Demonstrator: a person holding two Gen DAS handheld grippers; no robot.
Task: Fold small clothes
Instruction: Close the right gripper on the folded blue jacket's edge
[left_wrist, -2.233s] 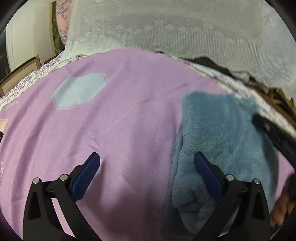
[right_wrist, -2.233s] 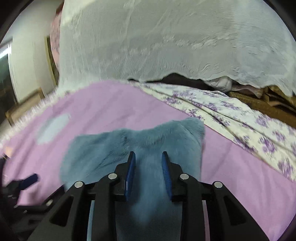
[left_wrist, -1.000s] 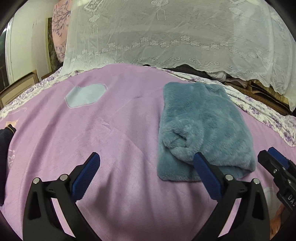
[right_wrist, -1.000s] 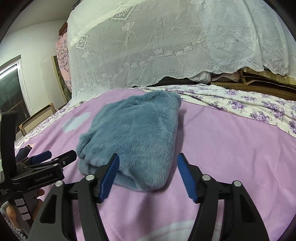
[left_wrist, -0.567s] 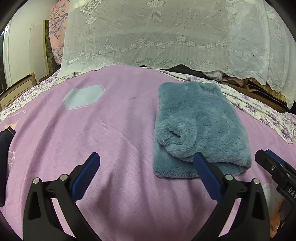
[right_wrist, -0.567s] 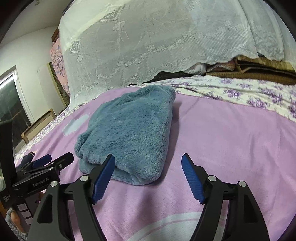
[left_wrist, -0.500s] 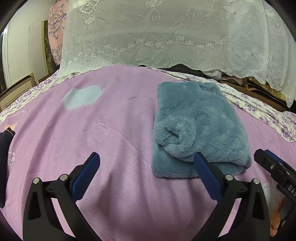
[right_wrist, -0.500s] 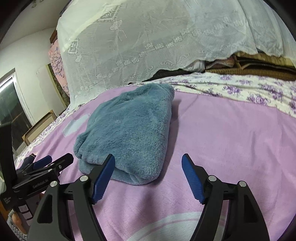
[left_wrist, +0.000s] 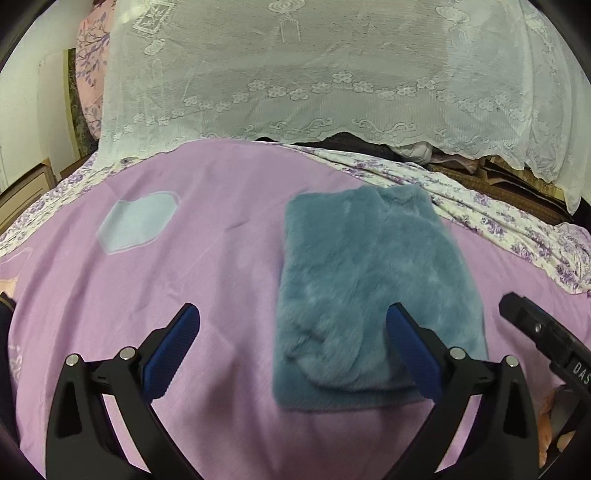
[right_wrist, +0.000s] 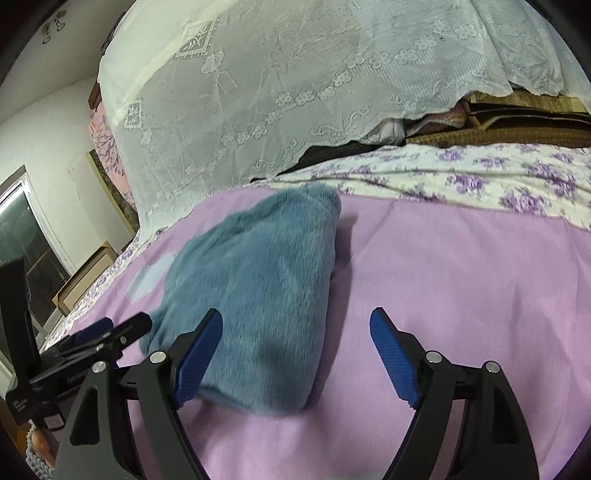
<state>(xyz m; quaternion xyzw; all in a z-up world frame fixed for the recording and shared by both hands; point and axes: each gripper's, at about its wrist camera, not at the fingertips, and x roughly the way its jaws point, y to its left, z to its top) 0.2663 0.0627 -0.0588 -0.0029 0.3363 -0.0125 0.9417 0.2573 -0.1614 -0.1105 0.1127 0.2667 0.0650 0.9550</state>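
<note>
A fluffy teal garment (left_wrist: 373, 280) lies folded into a thick rectangle on the purple blanket (left_wrist: 207, 258). My left gripper (left_wrist: 295, 325) hovers open over the blanket at the garment's near left corner, nothing between its fingers. In the right wrist view the same garment (right_wrist: 258, 280) lies ahead and to the left. My right gripper (right_wrist: 295, 325) is pulled back from it, its jaws opening wide, with only the garment's near right corner showing between the blue pads. The right gripper's tip (left_wrist: 535, 332) pokes into the left wrist view at the right edge.
A white lace cover (left_wrist: 314, 74) drapes over a pile at the back of the bed. A floral sheet (right_wrist: 480, 173) borders the blanket on the right. A pale blue patch (left_wrist: 136, 221) marks the blanket at the left. Wooden furniture (right_wrist: 88, 273) stands beyond the left edge.
Both grippers have drawn back and up from the folded garment, which stays put on the blanket. The right gripper's jaws have spread wider.
</note>
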